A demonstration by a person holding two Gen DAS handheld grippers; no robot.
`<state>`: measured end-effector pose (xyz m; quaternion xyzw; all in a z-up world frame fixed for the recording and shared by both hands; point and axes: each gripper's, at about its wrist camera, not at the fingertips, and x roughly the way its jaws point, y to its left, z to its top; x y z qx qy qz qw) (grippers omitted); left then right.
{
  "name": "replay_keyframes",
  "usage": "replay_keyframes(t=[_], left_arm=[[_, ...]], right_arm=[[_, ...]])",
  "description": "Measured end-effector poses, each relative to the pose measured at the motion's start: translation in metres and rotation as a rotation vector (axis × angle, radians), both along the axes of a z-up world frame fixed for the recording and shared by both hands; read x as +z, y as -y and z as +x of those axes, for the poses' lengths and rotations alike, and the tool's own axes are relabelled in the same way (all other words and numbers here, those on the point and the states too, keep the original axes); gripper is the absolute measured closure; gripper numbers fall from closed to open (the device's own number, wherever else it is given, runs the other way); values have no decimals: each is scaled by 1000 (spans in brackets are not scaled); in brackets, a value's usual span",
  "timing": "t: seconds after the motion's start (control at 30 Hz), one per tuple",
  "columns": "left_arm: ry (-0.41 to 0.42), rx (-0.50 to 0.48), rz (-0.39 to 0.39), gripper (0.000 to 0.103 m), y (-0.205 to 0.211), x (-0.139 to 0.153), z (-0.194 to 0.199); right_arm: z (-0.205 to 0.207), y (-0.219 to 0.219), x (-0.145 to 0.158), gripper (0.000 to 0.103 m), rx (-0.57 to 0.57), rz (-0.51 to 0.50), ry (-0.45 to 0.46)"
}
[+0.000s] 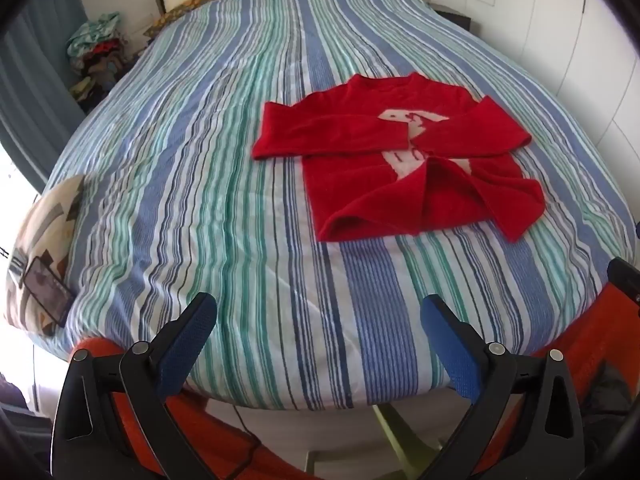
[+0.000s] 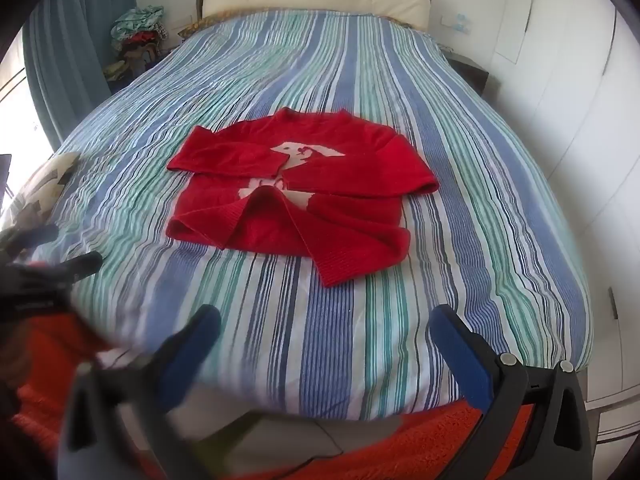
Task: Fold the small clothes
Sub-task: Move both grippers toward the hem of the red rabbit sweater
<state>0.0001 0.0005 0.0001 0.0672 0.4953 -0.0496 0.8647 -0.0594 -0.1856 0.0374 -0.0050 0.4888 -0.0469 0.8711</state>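
1. Left wrist view first: we've got the left gripper (image 1: pixel 318 312) hanging over the near edge of the striped bed (image 1: pixel 208 184), jaws spread wide, nothing between the blue pads.
2. From that view the red sweater (image 1: pixel 384 160) lies ahead and off to the right, well apart from the pads.
3. Over on the right wrist view, the right gripper (image 2: pixel 324 324) is just as wide open and just as empty.
4. From here the sweater (image 2: pixel 304 196) sits almost dead ahead, a touch left of centre, so we judge the right side has the straighter line in.
5. Its sleeves are crossed over the chest and the collar points to the headboard: the long axis runs away from us.
6. Nearest us is the loose hem; we'd guess both grippers reach forward for it.
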Motion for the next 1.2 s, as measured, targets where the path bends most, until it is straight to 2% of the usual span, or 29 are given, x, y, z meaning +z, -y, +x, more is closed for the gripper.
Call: replay_keyframes(t=[0.27,0.47,0.77,1.0,1.2], left_arm=[[3,-11,2,1,-17,1,-6],[5,12,40,1,-5,-2,-1],[-5,7,25,1,-3,-5,1],[-23,1,-90,1,-9,-9,9],[-54,4,-306,1,-15,-21,33]], right_arm=[[1,0,0,0,0,0,-5],[1,-2,-4,0,-1,-1,-6],[-1,1,-3,0,-4,-2,2],[0,4,-3,0,-25,12,0],[0,10,-9,0,-53,30,6]])
